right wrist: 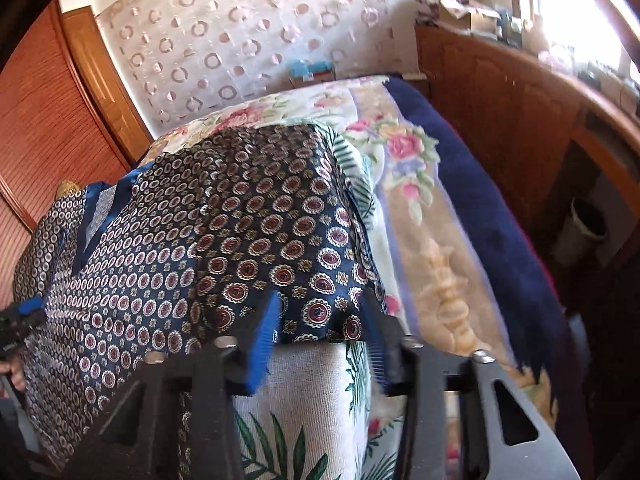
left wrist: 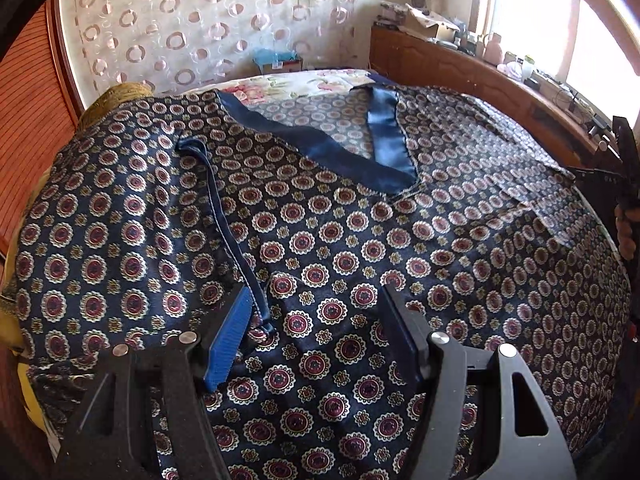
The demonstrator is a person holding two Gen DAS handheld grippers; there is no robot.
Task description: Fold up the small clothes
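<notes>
Floral bedspread [right wrist: 404,148]; circle-patterned curtain [left wrist: 208,20]; wooden headboard [left wrist: 460,68]; cardboard box [left wrist: 430,20]

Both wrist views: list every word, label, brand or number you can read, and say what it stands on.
No text can be read in either view.
Right gripper, seen in the left wrist view: pale marks on its black body, too small to read.
Cardboard box by the curtain: a label, too blurred to read.
Patterned robe: medallions only, no lettering.
Left gripper: no markings visible.
</notes>
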